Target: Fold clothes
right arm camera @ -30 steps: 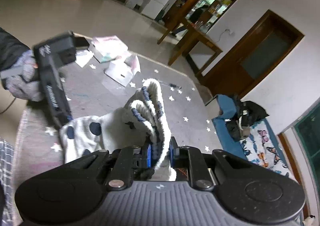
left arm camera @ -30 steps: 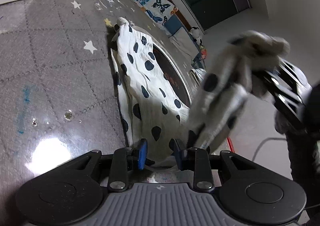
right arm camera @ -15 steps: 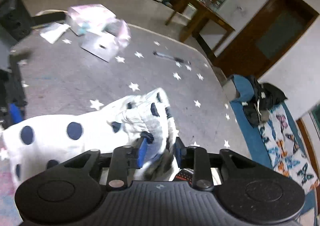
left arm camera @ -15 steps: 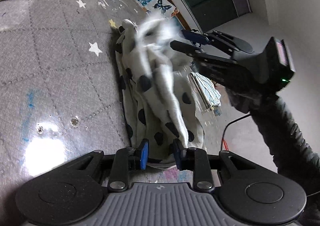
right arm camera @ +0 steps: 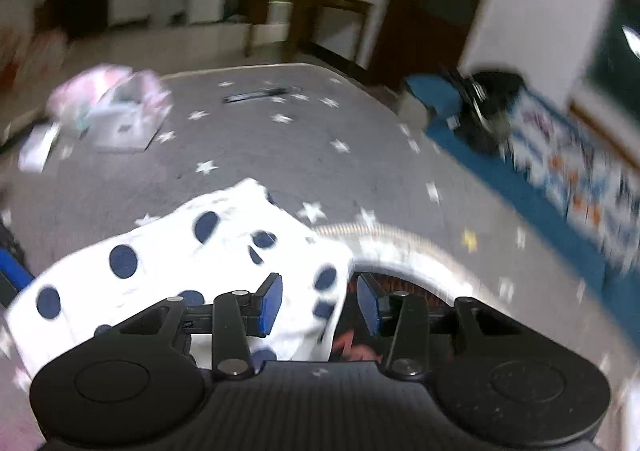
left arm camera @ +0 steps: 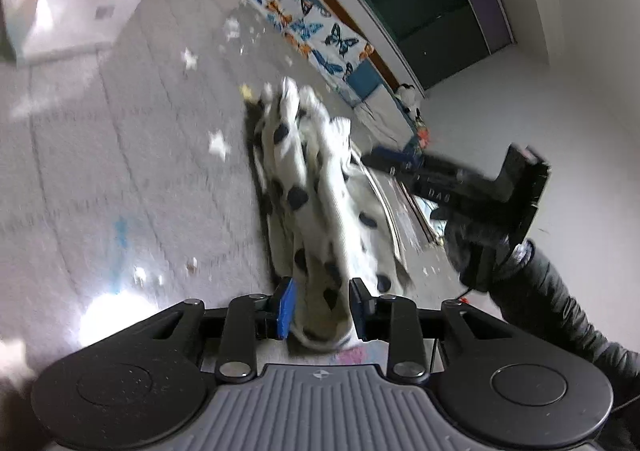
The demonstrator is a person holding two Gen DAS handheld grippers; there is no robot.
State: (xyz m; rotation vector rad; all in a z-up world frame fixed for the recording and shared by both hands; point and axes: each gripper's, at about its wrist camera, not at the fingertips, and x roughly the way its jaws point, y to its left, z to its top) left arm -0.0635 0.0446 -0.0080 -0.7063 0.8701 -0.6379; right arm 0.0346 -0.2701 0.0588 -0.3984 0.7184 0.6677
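Observation:
A white garment with dark blue dots (left arm camera: pixel 320 211) lies folded lengthwise on the grey star-print table (left arm camera: pixel 120 171). Its near end sits bunched between the blue pads of my left gripper (left arm camera: pixel 322 307). The pads still press the cloth, though the jaws are easing open a little. In the right wrist view the garment (right arm camera: pixel 180 251) lies flat, and its edge runs under my right gripper (right arm camera: pixel 320 305). That gripper's jaws are opening and its pads stand clear of the cloth. The left wrist view shows the right gripper (left arm camera: pixel 460 187) beside the garment's right edge.
A round red-brown panel with a pale rim (right arm camera: pixel 400 239) lies partly under the garment. White and pink boxes (right arm camera: pixel 120 111) and a dark pen-like object (right arm camera: pixel 256 95) lie at the table's far side. Beyond the table's edge are a blue bench (right arm camera: pixel 440 111) and a butterfly-print cloth (left arm camera: pixel 304 27).
My right gripper swung the garment's raised end over and down onto the table, then opened off it. My left gripper kept its hold and rose slightly.

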